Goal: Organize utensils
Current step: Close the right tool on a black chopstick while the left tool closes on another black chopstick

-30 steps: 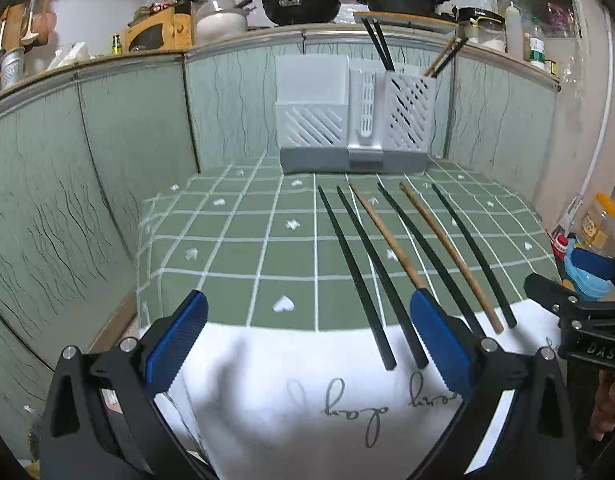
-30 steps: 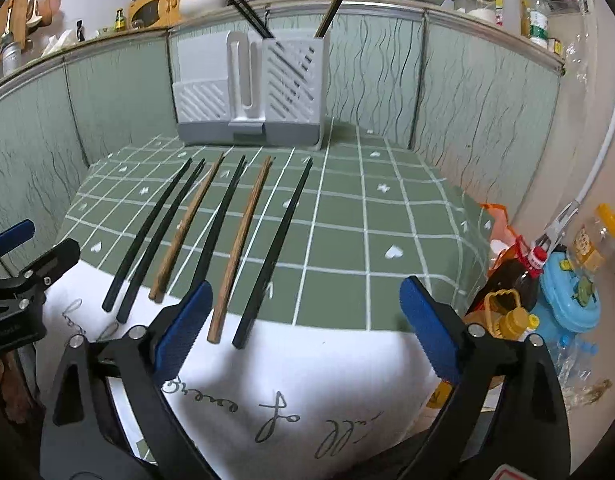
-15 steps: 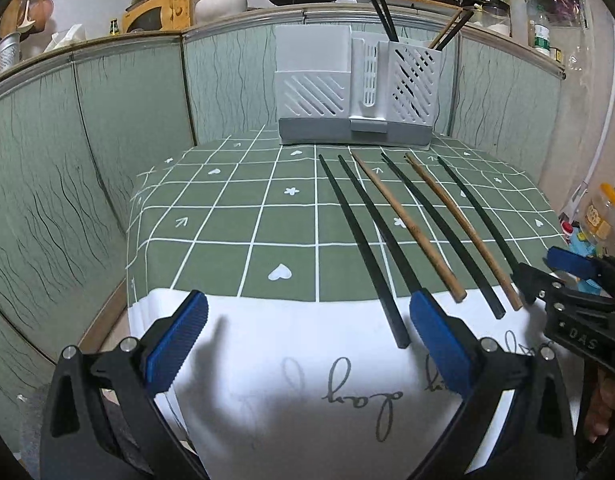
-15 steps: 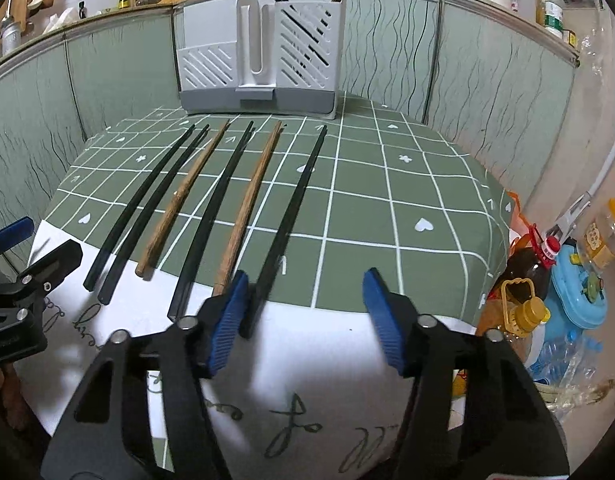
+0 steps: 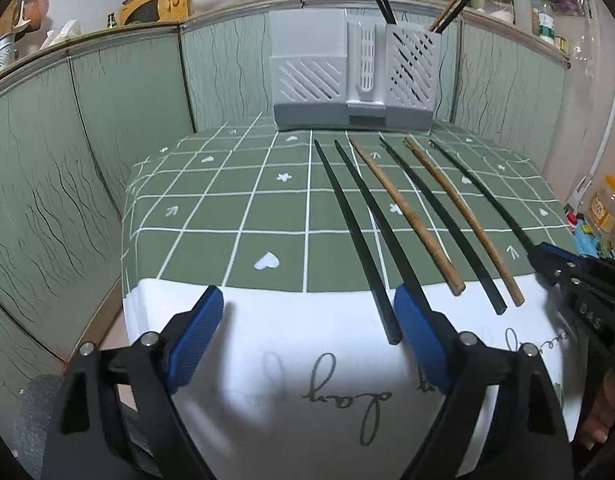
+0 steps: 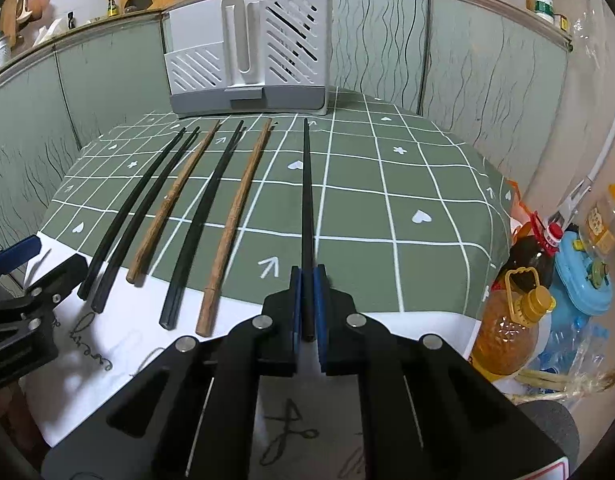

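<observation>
OK: right gripper [image 6: 307, 304] has just closed, clamped on the near end of the rightmost black chopstick [image 6: 307, 200], which lies on the green cloth [image 6: 387, 216]. Left gripper [image 5: 303, 320] has narrowed a bit, nothing between its jaws. 5 other chopsticks [image 6: 211, 208] lie alongside. Holder [image 6: 247, 64]: a few chopsticks upright in its right compartment.

Both fisheye cameras sat low at the near edge of the counter [image 5: 211, 236], each looking forward and downward along its own gripper toward the holder [image 5: 353, 80] at the far wall. The left view stood further left; both shared the row of chopsticks [image 6: 235, 200].
</observation>
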{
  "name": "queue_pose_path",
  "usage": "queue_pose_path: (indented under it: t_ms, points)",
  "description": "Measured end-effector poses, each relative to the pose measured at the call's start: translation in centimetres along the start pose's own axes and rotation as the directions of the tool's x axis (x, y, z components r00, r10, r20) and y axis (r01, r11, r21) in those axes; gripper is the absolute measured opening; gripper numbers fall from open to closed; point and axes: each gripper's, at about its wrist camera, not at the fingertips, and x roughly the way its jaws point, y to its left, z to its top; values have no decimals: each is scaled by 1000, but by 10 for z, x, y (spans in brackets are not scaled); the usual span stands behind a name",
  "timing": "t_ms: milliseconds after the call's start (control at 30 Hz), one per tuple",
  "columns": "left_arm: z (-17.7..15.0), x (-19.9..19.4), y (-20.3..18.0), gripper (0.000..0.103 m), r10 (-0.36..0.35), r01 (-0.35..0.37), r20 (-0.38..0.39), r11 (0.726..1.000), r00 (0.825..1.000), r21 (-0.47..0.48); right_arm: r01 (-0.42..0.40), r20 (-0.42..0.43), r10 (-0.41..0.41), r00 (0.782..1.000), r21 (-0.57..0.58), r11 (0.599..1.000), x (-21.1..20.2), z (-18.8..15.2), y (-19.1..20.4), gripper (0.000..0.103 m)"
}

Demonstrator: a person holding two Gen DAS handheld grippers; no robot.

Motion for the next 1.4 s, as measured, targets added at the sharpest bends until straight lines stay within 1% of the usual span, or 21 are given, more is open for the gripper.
queue_pose_path:
  t_ms: [100,133,167,233,300,367,433,500,767,933,1067,1400]
  points:
    - [-1,3,-5,77,-2,2,-4,1000,1000,-4,1,1,-1,1000,2,1000,-1,-1,-2,6]
    - [-2,4,-7,74,0,0,-6,1000,1000,-3,2,2,-2,1000,2,1000,-2,-2,-3,6]
    - [-2,6,-9,68,1,-2,-11,1000,1000,-2,3,3,-3,1000,3,1000,-3,-3,-5,6]
    - [-3,7,-12,64,9,-9,-12,1000,1000,1,1,5,-1,1000,3,1000,-5,-4,-7,6]
    - [-2,8,-14,51,-8,8,-15,1000,1000,-4,-2,6,2,1000,6,1000,-5,-5,-8,6]
    - [-2,9,-18,42,-3,3,-14,1000,1000,-1,-4,6,4,1000,9,1000,-5,-5,-9,6]
    - [-2,10,-21,29,7,-7,-6,1000,1000,4,-3,6,3,1000,8,1000,-6,-5,-9,6]
    - [-3,10,-22,8,34,-34,1,999,999,1,-5,6,5,1000,9,1000,-6,-5,-9,6]
    - [-1,9,-12,8,-10,10,-7,999,1000,-43,-17,9,17,1000,19,1000,-8,-3,-9,6]
    - [6,-5,-1,8,-24,25,14,998,1000,-64,-24,26,24,999,13,1000,-18,2,-7,6]
    - [15,-17,7,8,-41,43,30,996,999,-73,-31,48,30,998,22,999,-30,11,-7,6]
    - [45,-43,11,8,-54,58,74,997,996,-50,-58,93,55,994,30,998,-59,44,-7,6]
